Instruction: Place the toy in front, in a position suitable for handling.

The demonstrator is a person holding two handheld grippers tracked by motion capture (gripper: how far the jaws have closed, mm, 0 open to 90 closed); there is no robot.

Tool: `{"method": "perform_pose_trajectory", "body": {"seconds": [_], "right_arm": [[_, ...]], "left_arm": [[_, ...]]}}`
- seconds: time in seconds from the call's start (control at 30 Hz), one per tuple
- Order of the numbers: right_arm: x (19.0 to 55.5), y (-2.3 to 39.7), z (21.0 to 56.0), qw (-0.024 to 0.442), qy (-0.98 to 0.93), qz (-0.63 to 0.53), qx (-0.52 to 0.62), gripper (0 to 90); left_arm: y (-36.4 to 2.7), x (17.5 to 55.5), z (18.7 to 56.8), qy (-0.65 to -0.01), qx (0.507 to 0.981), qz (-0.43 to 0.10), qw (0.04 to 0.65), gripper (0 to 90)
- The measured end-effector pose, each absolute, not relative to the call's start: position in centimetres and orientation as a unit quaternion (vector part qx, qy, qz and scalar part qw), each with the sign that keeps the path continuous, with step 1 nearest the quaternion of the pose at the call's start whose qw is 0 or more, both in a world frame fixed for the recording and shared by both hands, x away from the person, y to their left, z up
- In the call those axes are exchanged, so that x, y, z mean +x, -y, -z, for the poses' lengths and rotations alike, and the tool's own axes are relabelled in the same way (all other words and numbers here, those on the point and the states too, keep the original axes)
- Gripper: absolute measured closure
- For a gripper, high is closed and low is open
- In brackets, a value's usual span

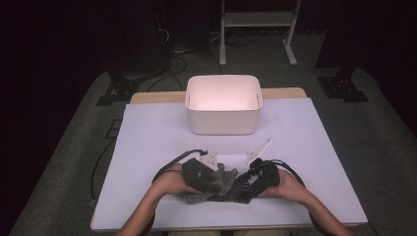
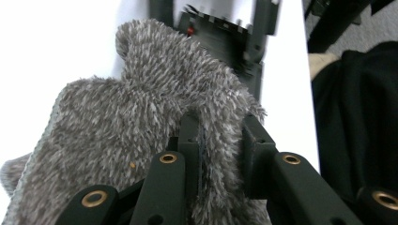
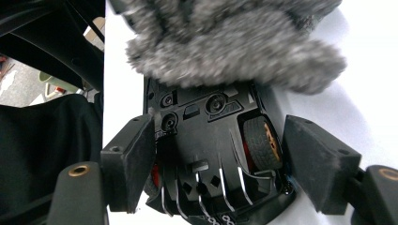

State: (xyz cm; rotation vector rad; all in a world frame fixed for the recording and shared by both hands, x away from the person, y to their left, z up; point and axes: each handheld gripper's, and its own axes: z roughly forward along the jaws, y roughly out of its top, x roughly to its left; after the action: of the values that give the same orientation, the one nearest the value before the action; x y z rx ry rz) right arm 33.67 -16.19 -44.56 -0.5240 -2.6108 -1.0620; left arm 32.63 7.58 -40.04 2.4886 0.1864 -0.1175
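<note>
Low centre of the high view, my left gripper (image 2: 218, 140) pinches the grey fuzzy cloth (image 2: 141, 122); my right gripper (image 3: 218, 154) straddles the overturned toy car (image 3: 211, 154), jaws wide, unclamped. I close squarely on its flanks, clear of the wheel.

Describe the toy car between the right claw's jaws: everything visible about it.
The toy car lies belly-up on the white table cover, showing a black plastic underside with screw holes, ribs and one rubber tyre on an orange hub. A grey fuzzy cloth drapes its far end. The right claw straddles it, left jaw against its side.
</note>
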Motion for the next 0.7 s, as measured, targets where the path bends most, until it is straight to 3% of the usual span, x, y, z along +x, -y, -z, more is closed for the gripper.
{"method": "perform_pose_trajectory", "body": {"seconds": [0.2, 0.53, 0.7], "right_arm": [[32.3, 16.0, 44.2, 0.084, 0.909, 0.379, -0.153, 27.2], [30.2, 15.9, 43.6, 0.002, 0.915, 0.39, -0.109, 28.6], [29.8, 16.0, 43.7, -0.012, 0.912, 0.397, -0.103, 28.9]], "left_arm": [[-7.5, 33.9, 39.5, -0.116, 0.931, 0.028, 0.346, 70.3], [-6.6, 34.7, 39.7, -0.127, 0.931, 0.051, 0.338, 69.6], [-6.5, 34.4, 40.1, -0.126, 0.93, 0.081, 0.337, 75.8]]}}
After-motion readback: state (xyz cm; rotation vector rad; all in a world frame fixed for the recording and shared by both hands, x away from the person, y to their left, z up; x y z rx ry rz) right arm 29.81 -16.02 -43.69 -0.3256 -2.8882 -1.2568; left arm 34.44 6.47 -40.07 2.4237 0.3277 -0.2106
